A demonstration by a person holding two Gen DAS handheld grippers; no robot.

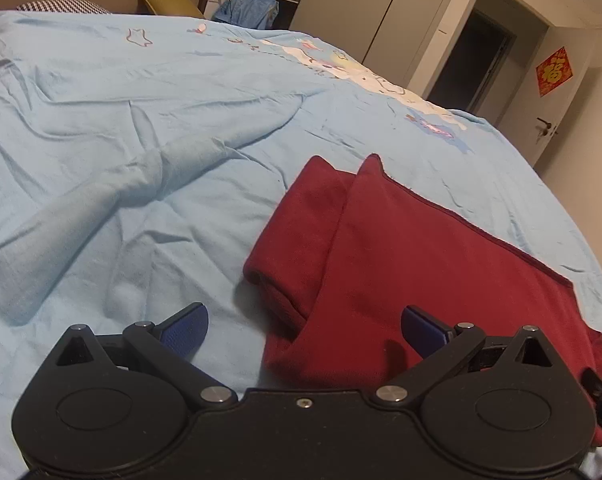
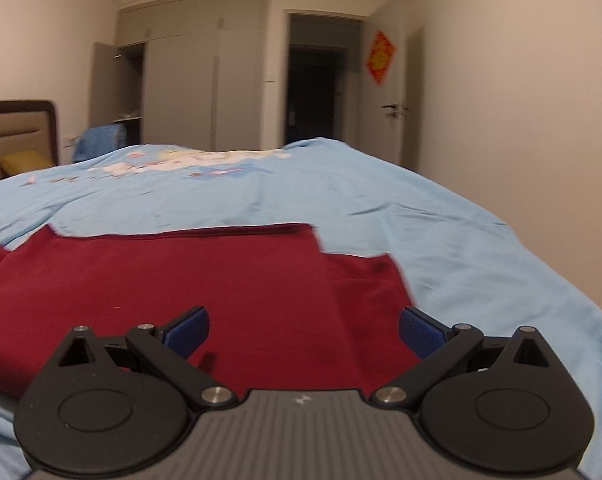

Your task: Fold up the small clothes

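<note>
A dark red garment [image 1: 401, 264] lies flat on the light blue bedsheet [image 1: 141, 120], with a short sleeve folded in at its left side. My left gripper [image 1: 305, 326] is open and empty, hovering over the garment's near left edge. In the right wrist view the same red garment [image 2: 181, 280] spreads across the sheet [image 2: 461, 240], its right part stepped into two layers. My right gripper [image 2: 304, 326] is open and empty, just above the garment's near edge.
The sheet is wrinkled, with a raised fold [image 1: 113, 196] left of the garment. A headboard [image 2: 17, 132] and a yellow pillow [image 2: 23, 162] are at the far left. A wardrobe [image 2: 205, 80], a dark doorway [image 2: 313, 92] and a door [image 2: 405, 96] stand beyond the bed.
</note>
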